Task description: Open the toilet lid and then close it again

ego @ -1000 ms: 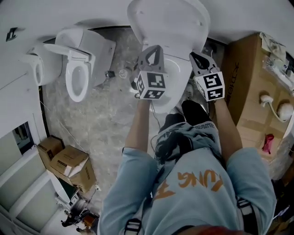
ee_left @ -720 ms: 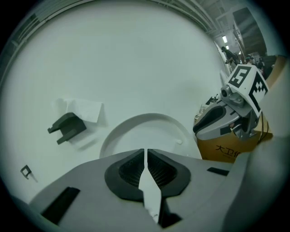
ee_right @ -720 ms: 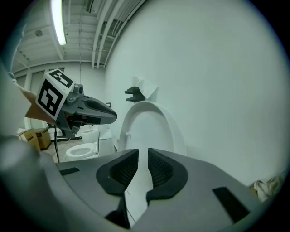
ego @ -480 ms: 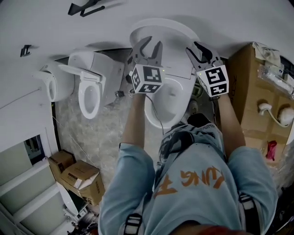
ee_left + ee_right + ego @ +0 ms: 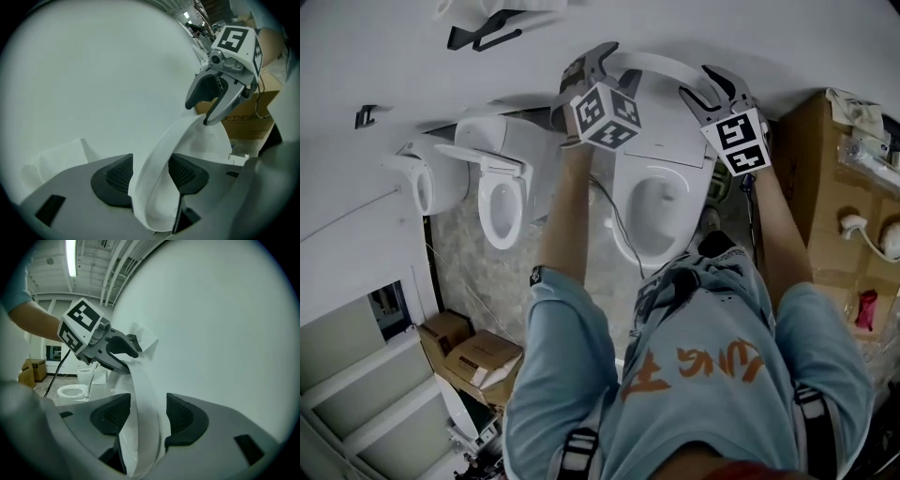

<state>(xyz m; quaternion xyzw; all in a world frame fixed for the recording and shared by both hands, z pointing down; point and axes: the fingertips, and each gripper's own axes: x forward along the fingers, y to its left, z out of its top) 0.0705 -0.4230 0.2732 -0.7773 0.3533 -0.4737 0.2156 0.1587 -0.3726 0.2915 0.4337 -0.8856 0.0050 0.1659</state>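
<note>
White wall (image 5: 750, 37) behind the toilet (image 5: 661, 211), grey marbled floor (image 5: 478, 272) under it. Left of the toilet, two more toilets (image 5: 502, 202); right of it, a cardboard box (image 5: 811, 187).

At the toilet's back, the lid (image 5: 666, 117): white, smooth, oval, thin at the edge. Swung up off the open bowl, upright and near the wall. Long axis running up from the hinge at the toilet's back; underside facing out over the bowl.

At the lid's top edge, to the toilet's left in the head view, the left gripper (image 5: 598, 58); to the toilet's right, the right gripper (image 5: 705, 82).

From the head view, only both grippers at the lid's edge, with the fit round it unreadable. From the left gripper view, the rim (image 5: 154, 187) standing between dark ribbed pads (image 5: 117, 176). Jaws just opened wider, spread, not clamping. Much the same in the right gripper view: rim between the pads, a clear gap on one side. Jaws just opened there too, loose around it. In each gripper view, the other gripper further along the same rim.
</note>
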